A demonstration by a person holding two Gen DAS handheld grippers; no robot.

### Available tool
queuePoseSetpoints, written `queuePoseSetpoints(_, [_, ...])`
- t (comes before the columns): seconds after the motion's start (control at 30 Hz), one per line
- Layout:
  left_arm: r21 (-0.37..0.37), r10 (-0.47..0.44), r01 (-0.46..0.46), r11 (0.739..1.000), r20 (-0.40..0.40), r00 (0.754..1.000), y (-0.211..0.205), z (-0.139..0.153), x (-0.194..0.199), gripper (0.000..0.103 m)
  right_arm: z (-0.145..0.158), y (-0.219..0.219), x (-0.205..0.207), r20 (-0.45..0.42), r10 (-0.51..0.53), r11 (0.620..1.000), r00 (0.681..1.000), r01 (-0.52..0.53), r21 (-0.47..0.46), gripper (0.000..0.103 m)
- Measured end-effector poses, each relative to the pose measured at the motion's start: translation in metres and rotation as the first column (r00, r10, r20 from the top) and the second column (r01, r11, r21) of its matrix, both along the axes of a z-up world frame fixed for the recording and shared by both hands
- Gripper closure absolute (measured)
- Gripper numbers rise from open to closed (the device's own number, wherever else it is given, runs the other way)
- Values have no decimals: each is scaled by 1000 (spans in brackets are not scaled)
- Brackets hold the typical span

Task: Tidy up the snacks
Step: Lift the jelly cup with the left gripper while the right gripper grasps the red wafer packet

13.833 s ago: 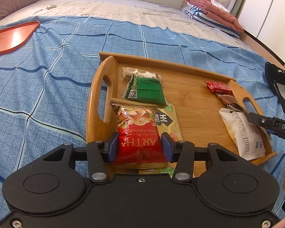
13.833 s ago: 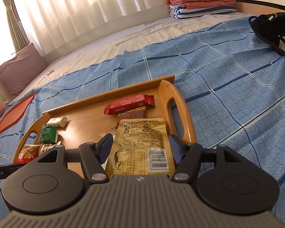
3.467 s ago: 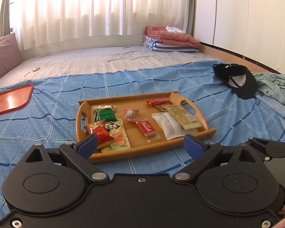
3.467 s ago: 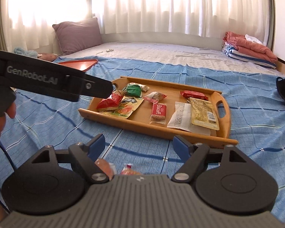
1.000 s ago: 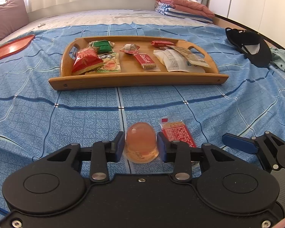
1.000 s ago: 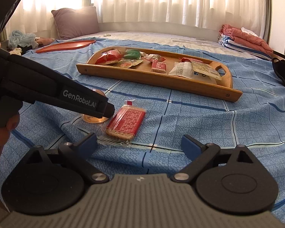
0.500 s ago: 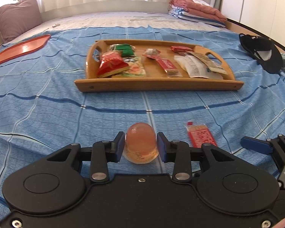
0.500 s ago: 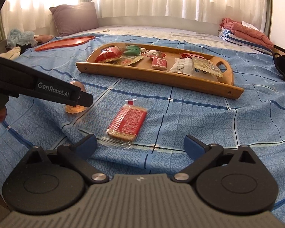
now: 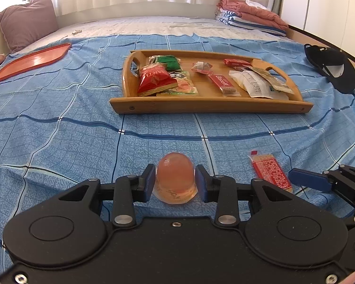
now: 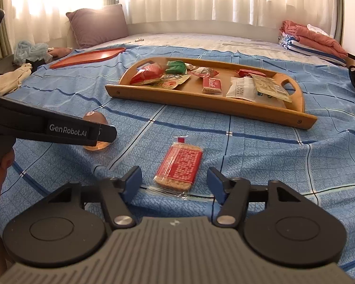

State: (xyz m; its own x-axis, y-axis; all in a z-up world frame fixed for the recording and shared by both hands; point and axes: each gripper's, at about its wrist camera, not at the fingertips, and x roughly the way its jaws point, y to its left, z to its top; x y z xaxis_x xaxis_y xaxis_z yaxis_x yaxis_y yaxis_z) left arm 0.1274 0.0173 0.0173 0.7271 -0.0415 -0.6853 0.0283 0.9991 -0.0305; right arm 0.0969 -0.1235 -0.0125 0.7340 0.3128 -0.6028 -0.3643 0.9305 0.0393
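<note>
My left gripper (image 9: 175, 184) is shut on an orange jelly cup (image 9: 175, 177) and holds it just above the blue bedspread; the cup also shows in the right wrist view (image 10: 94, 120). My right gripper (image 10: 174, 184) is open, its jaws on either side of a red biscuit packet (image 10: 178, 164) that lies on the bedspread; the packet also shows in the left wrist view (image 9: 268, 171). The wooden tray (image 9: 210, 106) holds several snack packets ahead of both grippers, and also shows in the right wrist view (image 10: 208, 105).
An orange tray (image 9: 30, 61) lies at the far left of the bed. A black cap (image 9: 331, 68) lies at the right. Folded clothes (image 9: 250, 15) and a purple pillow (image 9: 27, 21) sit at the back. Loose clothes (image 10: 9, 80) lie off the left edge.
My left gripper has lifted and carried the jelly cup slightly left, away from the biscuit packet. My right gripper has moved in over the packet and its jaws have narrowed around it.
</note>
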Motion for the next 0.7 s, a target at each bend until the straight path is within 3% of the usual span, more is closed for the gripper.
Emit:
queuePoseSetpoints(0.17, [-4,7,-7,1000,0,1000,0,-1,0,68,-2,3,7,-19,-13,999,1000,14,34,32])
queuePoseSetpoints(0.37, [2,4,-4,1000,9,1000,2,0,-2,68,0,4,10,-9,-35,998,999,35,51,62])
queuePoseSetpoints(0.6, [-8,16,-16,1000,18,1000,8,4,1,68,13,-14,15,-12,-78,988,997,79,131,61])
queuePoseSetpoints(0.7, [-10,16,-16,1000,22,1000,8,5,2,68,19,-18,17,-2,-86,987,996,86,139,67])
